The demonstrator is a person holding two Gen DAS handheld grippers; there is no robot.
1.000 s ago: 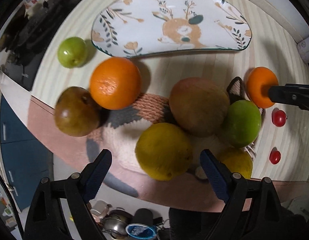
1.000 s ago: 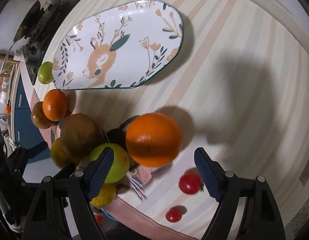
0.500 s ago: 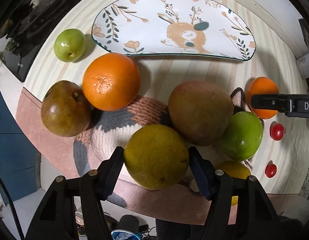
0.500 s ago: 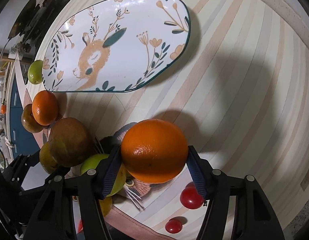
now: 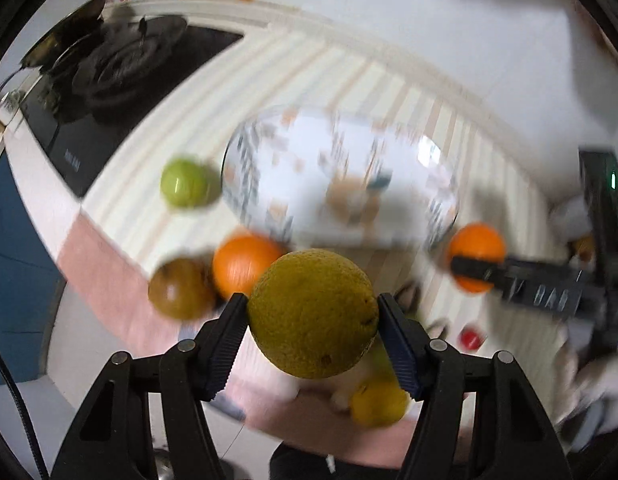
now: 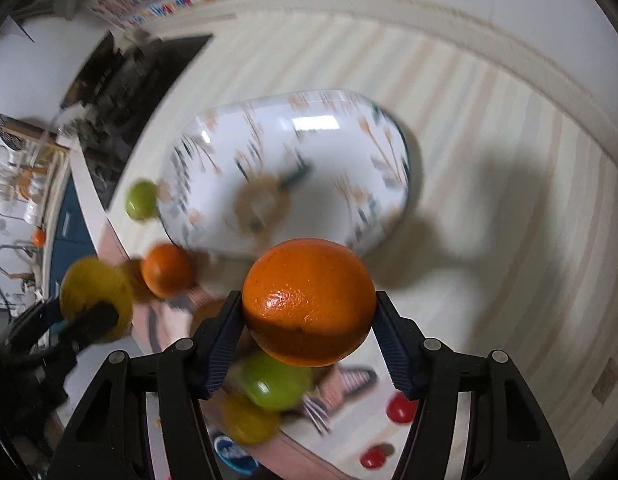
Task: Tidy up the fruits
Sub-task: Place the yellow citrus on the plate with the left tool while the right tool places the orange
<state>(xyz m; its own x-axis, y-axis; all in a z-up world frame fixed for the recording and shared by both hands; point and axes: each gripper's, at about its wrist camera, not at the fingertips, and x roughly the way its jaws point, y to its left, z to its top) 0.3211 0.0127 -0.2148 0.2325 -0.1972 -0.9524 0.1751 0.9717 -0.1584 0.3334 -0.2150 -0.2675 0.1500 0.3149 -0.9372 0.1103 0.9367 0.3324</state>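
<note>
My left gripper (image 5: 313, 316) is shut on a yellow-green citrus fruit (image 5: 313, 312) and holds it above the counter. My right gripper (image 6: 309, 308) is shut on an orange (image 6: 309, 300), also lifted. Each held fruit shows in the other view: the orange (image 5: 475, 254) at the right, the yellow-green citrus fruit (image 6: 95, 296) at the left. The oval deer-pattern plate (image 5: 269, 168) (image 6: 341, 140) lies beyond both, blurred. On the counter remain a second orange (image 5: 241, 266) (image 6: 167, 270), a brown fruit (image 5: 179, 290), a small green fruit (image 5: 185, 184) (image 6: 141, 200), a green fruit (image 6: 275, 386) and a yellow fruit (image 5: 379, 402) (image 6: 249, 420).
Small red tomatoes (image 6: 399, 410) (image 5: 471, 338) lie at the right on the striped counter (image 6: 509, 200). A black stove (image 5: 109, 80) sits at the back left. A woven mat (image 6: 349, 384) lies under the fruit pile. The counter's front edge runs just below the fruit.
Both grippers closed on their fruits, then rose with them off the mat. The views now look from higher up and are blurred by the motion.
</note>
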